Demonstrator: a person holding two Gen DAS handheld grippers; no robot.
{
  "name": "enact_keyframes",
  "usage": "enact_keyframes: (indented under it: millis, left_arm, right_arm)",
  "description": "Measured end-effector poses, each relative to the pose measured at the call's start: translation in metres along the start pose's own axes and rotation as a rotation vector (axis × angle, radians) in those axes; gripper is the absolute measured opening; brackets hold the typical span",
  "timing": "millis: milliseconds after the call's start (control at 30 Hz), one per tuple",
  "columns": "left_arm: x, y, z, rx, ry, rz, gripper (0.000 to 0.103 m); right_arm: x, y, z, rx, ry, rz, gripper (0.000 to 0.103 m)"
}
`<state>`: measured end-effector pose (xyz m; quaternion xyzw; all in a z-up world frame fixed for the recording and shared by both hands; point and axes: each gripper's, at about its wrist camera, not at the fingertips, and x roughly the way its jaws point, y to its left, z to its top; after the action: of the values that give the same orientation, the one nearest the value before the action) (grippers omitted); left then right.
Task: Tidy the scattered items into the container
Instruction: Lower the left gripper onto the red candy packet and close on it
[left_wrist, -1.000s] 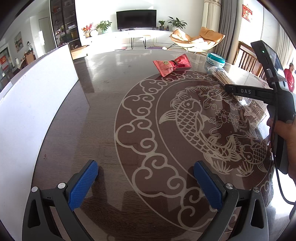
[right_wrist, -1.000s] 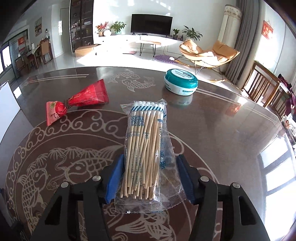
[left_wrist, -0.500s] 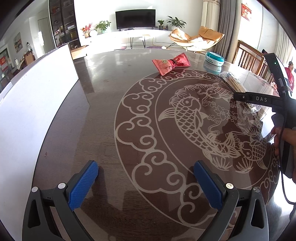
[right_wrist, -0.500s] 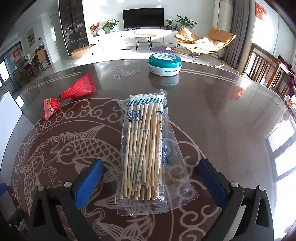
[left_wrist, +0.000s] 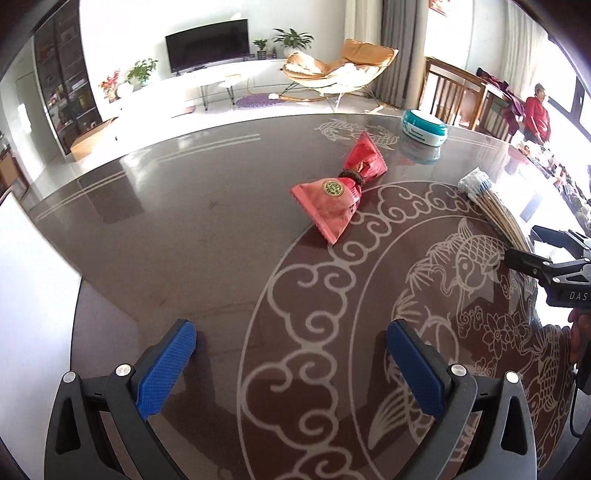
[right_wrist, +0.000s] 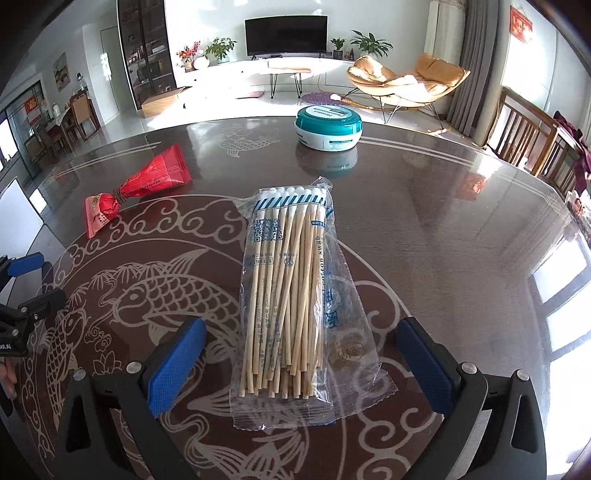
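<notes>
Right wrist view: the right gripper (right_wrist: 301, 354) is seen with its blue pads (right_wrist: 175, 363) spread wide, having just been opened, and the clear bag of cotton swabs (right_wrist: 291, 295) is left lying flat on the table (right_wrist: 461, 229) between the jaws, untouched by either pad. The bag is laid lengthwise away from the camera, its white tips at the far end. Beyond it a round teal-lidded tub (right_wrist: 328, 127) is stood upright near the far edge of the table, and to the left a red packet (right_wrist: 136, 190), cinched at the middle, is laid flat, well apart from the swabs. At the left edge of this view the left gripper (right_wrist: 26, 291) is partly shown, and a white board-like surface (right_wrist: 16, 206) is seen behind it. In the left wrist view the left gripper (left_wrist: 290, 365) is likewise held wide apart, with nothing between its jaws but the patterned tabletop (left_wrist: 184, 221). The red packet (left_wrist: 340, 190) is seen ahead of it, the teal-lidded tub (left_wrist: 424, 127) further back, and the bag of cotton swabs (left_wrist: 491, 206) at the right beside the right gripper (left_wrist: 546, 258). A white surface (left_wrist: 29, 295) is shown along the left edge.
</notes>
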<state>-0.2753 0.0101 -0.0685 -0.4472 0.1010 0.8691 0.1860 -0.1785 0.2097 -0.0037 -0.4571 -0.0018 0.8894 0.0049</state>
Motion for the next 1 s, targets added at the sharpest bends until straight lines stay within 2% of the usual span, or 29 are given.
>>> enact_keyframes:
  millis: [67,133,367,533,600,633,667,700,733,867,1000]
  left_arm:
    - [0.007,-0.002,0.013,0.071,-0.003,-0.043,0.103]
    - [0.018,-0.003,0.029,0.092,-0.005,-0.057,0.103]
    - [0.054,-0.007,0.08,0.039,-0.006,-0.027,0.103]
    - [0.064,-0.024,0.092,-0.016,-0.004,0.009,0.103]
    - [0.065,-0.026,0.094,0.006,0.006,-0.005,0.103]
    - [0.064,-0.026,0.094,0.007,0.0,-0.005,0.098]
    - [0.059,-0.025,0.092,0.003,-0.032,-0.003,0.066]
    - [0.053,-0.024,0.092,-0.005,-0.056,0.012,0.04]
    - [0.049,-0.021,0.09,-0.028,-0.058,0.023,0.023]
    - [0.036,-0.015,0.072,-0.086,-0.062,0.058,0.02]
    - [0.006,-0.022,0.029,-0.115,-0.06,0.109,0.021]
  right_arm:
    - [0.0,0.0,0.0,0.0,0.0,0.0,0.103]
    - [0.0,0.0,0.0,0.0,0.0,0.0,0.103]
    - [0.0,0.0,0.0,-0.001,0.0,0.0,0.103]
    - [0.0,0.0,0.001,-0.001,0.0,-0.001,0.103]
    - [0.0,0.0,0.001,-0.001,0.0,-0.001,0.103]
    - [0.0,0.0,0.001,-0.001,0.0,0.0,0.103]
    - [0.0,0.0,0.001,-0.001,0.0,-0.001,0.103]
    - [0.0,0.0,0.001,-0.001,0.0,-0.001,0.103]
    - [0.0,0.0,0.0,0.001,0.0,-0.002,0.103]
    - [-0.001,-0.001,0.0,0.003,-0.001,-0.002,0.103]
    - [-0.001,-0.001,0.0,0.003,-0.001,-0.002,0.103]
